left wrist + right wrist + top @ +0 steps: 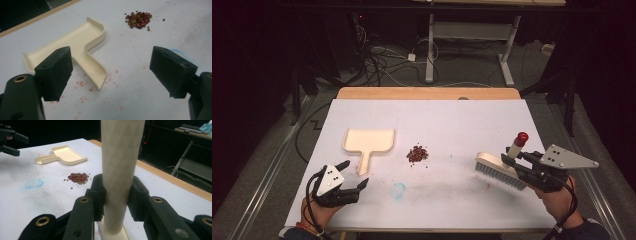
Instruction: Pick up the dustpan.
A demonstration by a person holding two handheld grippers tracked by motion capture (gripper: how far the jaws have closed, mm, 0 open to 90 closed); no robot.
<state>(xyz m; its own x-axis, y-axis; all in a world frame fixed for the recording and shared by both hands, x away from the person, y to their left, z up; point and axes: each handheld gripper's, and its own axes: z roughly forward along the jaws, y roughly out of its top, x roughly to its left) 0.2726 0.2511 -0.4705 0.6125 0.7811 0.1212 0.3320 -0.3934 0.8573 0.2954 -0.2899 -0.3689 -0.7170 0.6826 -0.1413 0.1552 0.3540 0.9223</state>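
A cream dustpan lies flat on the white table, its handle pointing toward the front edge. My left gripper hovers open just in front of that handle; in the left gripper view the dustpan sits beyond the spread jaws. A small pile of dark red beans lies at the table's middle, beans also in the left gripper view. My right gripper is shut on the cream handle of a brush, whose bristles rest on the table and whose handle ends in a red cap.
A faint blue ring mark and reddish stains mark the table near the front. The table's wooden back edge borders a dark floor with cables and a desk frame behind.
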